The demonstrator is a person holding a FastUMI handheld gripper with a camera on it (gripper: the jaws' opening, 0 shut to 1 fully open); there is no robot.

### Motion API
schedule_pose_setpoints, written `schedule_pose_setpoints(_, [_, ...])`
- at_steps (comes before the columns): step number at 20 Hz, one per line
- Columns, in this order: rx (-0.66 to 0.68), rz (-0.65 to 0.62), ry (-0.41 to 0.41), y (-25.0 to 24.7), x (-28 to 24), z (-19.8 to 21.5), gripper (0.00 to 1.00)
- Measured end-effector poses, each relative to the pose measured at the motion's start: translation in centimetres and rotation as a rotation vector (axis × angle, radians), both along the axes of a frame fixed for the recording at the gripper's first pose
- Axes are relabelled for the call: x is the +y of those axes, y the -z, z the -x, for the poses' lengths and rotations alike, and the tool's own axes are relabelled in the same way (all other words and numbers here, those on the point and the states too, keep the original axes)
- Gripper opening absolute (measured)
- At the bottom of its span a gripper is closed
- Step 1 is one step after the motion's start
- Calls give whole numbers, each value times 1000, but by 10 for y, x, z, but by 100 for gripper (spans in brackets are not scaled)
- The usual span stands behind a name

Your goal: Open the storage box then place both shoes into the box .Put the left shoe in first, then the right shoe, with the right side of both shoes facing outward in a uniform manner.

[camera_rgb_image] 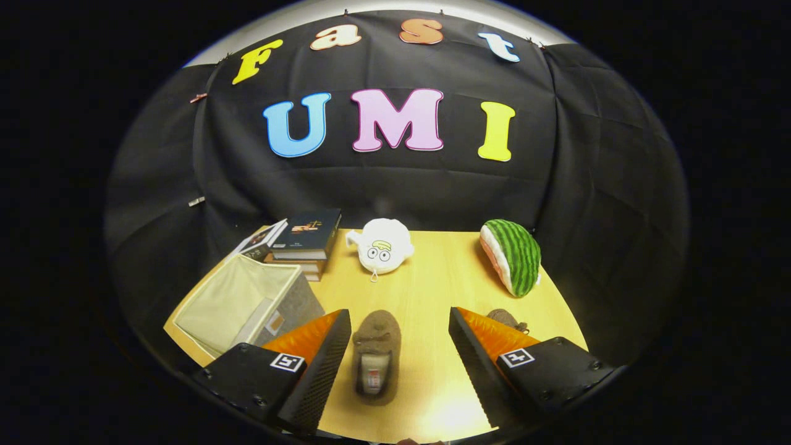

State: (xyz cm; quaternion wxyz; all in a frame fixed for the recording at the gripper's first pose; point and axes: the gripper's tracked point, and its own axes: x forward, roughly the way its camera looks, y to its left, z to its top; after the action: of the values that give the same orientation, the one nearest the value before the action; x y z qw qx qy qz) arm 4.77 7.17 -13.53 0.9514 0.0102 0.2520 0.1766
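Observation:
A brown fuzzy shoe point(377, 355) lies on the wooden table point(432, 290), toe pointing away, between my fingers and close to the left one. My gripper point(400, 327) is open above it, with neither finger touching the shoe. A second brown shoe point(508, 319) peeks out just beyond the right finger, mostly hidden by it. The grey felt storage box point(247, 306) with a cream lining stands left of the left finger, its top open and nothing showing inside.
A stack of books point(303, 244) sits behind the box at the table's back left. A white plush toy point(381, 245) rests at the back middle, and a watermelon-slice plush point(513, 256) at the back right. Black cloth walls the booth.

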Motion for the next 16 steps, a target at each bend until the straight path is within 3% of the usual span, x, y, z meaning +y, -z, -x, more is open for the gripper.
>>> schedule_pose_setpoints(10, [321,44,-142,103,2,18,99])
schedule_pose_setpoints(16, [399,115,-193,149,6,11,99])
